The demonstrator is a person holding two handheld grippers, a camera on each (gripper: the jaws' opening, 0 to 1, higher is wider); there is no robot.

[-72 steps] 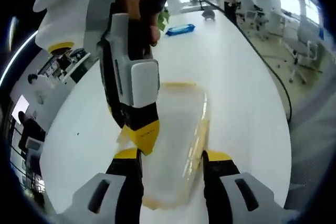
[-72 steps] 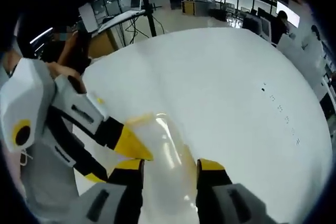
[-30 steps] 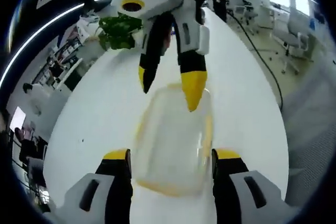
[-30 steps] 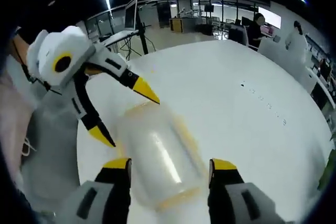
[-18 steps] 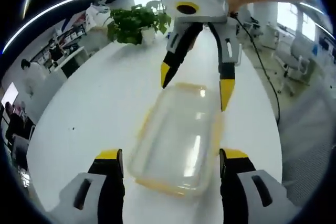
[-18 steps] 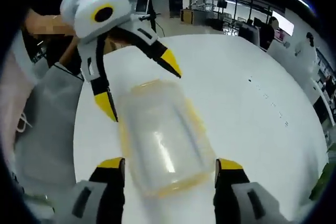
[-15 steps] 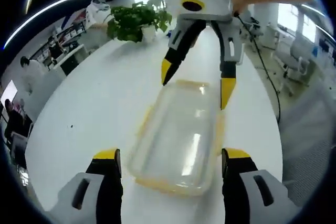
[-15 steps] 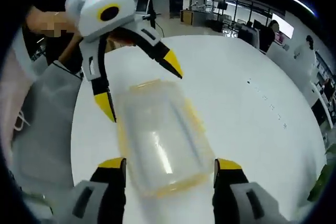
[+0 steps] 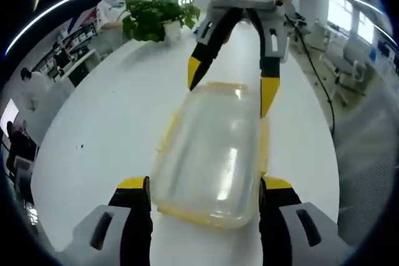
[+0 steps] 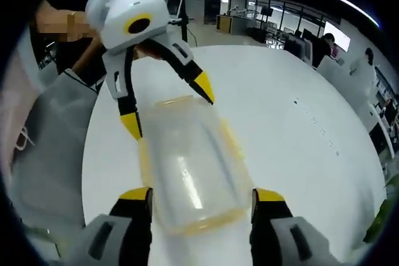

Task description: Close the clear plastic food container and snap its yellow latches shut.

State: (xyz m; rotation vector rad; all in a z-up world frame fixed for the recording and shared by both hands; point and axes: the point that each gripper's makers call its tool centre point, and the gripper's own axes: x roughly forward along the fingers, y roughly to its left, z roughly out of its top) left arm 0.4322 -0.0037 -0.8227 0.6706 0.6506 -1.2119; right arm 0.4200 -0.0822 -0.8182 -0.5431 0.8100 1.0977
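— While the clear container [image 9: 212, 147] lies flat on the white desk [image 9: 106, 123], where do the two grippers stand?

— At opposite ends of it. In the left gripper view, the left gripper [image 9: 202, 194] has its yellow-tipped fingers [image 9: 133, 186] spread wide, one on either side of the near end. The right gripper [image 9: 230, 88] comes in from the far side, fingers also wide apart, their tips at the far corners of the lid.

— Are the fingers touching the box?

— I cannot tell for sure. They sit just beside its edges, and neither pair is closed on it.

— And from the other side?

— The right gripper view mirrors it: the right gripper [image 10: 201, 200] straddles the near end of the container [image 10: 187, 163], and the left gripper [image 10: 167, 107] reaches in from the far end, held by a person's hand with a grey sleeve [image 10: 47, 147] below it.

— Is the lid on?

— It lies over the base, with the yellow rim [image 10: 235, 147] showing along the sides. Whether the latches are snapped down I cannot make out.

— Anything else around?

— A potted green plant [image 9: 156, 20] at the far edge of the desk, and a black cable [image 9: 318, 79] trailing off to the right.
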